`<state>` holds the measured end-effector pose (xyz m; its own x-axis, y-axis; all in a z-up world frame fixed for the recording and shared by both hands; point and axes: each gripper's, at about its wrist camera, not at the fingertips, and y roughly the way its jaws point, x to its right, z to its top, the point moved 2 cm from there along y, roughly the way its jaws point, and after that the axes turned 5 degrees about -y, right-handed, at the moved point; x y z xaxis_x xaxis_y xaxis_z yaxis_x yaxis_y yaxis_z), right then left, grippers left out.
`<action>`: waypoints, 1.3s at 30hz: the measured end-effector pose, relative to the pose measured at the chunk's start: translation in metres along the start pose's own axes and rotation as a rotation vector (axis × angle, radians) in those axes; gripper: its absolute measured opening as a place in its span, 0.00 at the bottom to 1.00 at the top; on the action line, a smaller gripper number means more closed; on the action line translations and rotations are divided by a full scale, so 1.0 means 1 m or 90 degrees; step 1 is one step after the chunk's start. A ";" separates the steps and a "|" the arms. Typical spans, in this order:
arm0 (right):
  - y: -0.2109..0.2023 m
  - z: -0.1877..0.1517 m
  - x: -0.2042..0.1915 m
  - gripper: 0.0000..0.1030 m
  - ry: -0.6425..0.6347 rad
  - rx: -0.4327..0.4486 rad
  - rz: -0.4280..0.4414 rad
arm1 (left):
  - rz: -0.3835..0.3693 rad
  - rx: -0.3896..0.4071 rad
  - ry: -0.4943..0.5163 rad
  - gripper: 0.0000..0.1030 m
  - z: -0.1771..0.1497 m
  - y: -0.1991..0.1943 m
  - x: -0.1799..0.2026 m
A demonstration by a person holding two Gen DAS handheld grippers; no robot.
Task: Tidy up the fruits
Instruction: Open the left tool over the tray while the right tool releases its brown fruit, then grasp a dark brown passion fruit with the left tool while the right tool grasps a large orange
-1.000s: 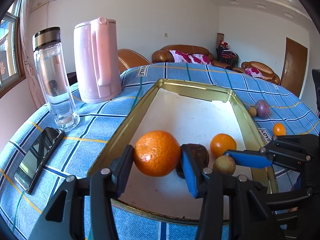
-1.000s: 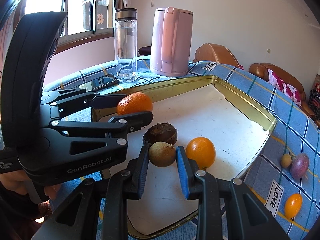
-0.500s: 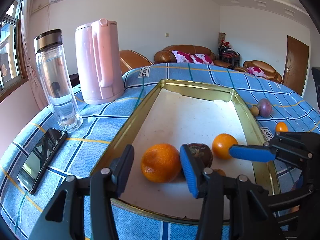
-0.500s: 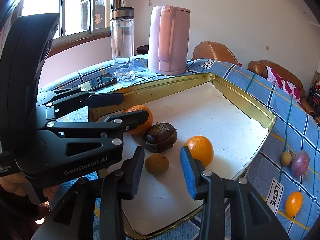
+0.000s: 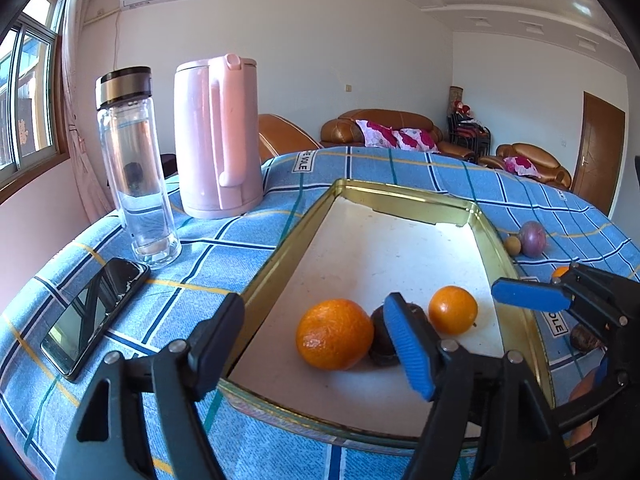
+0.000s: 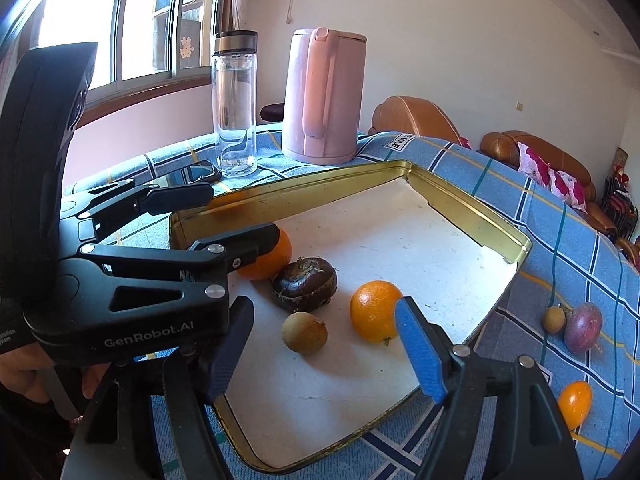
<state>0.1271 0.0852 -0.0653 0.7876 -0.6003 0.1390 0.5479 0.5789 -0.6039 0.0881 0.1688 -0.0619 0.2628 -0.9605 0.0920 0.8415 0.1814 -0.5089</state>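
In the left wrist view my left gripper (image 5: 312,308) hangs over the near end of the gold tray (image 5: 280,256), its jaws opening. A large orange (image 5: 334,334) rests free on the tray floor between them, touched by neither pad. Beside it lie a dark brown fruit (image 5: 380,340), half hidden by the blue pad, and a smaller orange (image 5: 453,309). The right wrist view shows my right gripper (image 6: 324,312), jaws also opening, above a small brown fruit (image 6: 305,333) that lies loose on the tray. A purple fruit (image 6: 582,327), a small tan fruit (image 6: 554,319) and a small oval orange fruit (image 6: 574,404) sit on the cloth outside.
A pink kettle (image 5: 218,136), a glass bottle (image 5: 134,168) and a phone (image 5: 94,308) stand left of the tray on the blue checked tablecloth. The far half of the tray holds nothing. Sofas and a door lie beyond the table.
The left gripper lowered the large orange onto the tray and let go. The right gripper released the small brown fruit, which now lies on the tray. Both sets of jaws have spread wide.
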 end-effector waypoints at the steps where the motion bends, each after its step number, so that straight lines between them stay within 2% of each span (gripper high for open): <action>1: -0.002 0.000 0.000 0.75 -0.001 0.005 -0.005 | -0.001 0.003 -0.004 0.73 0.000 -0.001 -0.001; 4: -0.008 0.000 0.003 0.76 0.008 0.025 -0.022 | 0.000 0.018 -0.013 0.74 0.003 -0.008 0.000; 7: -0.020 -0.002 0.012 0.76 0.035 0.057 -0.041 | -0.002 0.039 -0.022 0.85 0.006 -0.018 0.003; 9: -0.029 -0.006 0.019 0.76 0.044 0.065 -0.074 | -0.011 0.057 -0.022 0.86 0.008 -0.027 0.009; 14: -0.058 -0.020 0.039 0.76 0.068 0.087 -0.126 | -0.044 0.074 -0.010 0.87 0.010 -0.041 0.033; 17: -0.079 -0.031 0.053 0.76 0.092 0.100 -0.159 | -0.062 0.081 0.008 0.94 0.008 -0.047 0.052; 19: -0.092 -0.042 0.063 0.76 0.110 0.101 -0.181 | -0.074 0.085 0.025 0.94 0.006 -0.051 0.067; 26: -0.132 -0.084 0.098 0.76 0.207 0.104 -0.229 | -0.140 0.072 0.085 0.94 -0.003 -0.057 0.121; 28: -0.137 -0.092 0.106 0.76 0.217 0.079 -0.248 | -0.160 0.061 0.105 0.94 -0.007 -0.055 0.137; 31: -0.141 -0.106 0.115 0.75 0.243 0.064 -0.246 | -0.185 0.042 0.128 0.94 -0.015 -0.052 0.159; 39: -0.132 -0.133 0.134 0.75 0.305 0.013 -0.216 | -0.206 -0.005 0.174 0.94 -0.032 -0.040 0.195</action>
<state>0.1230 -0.1454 -0.0712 0.3547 -0.9336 -0.0507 0.7563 0.3184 -0.5715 0.0905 -0.0325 -0.0513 -0.1503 -0.9885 0.0187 0.8558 -0.1395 -0.4981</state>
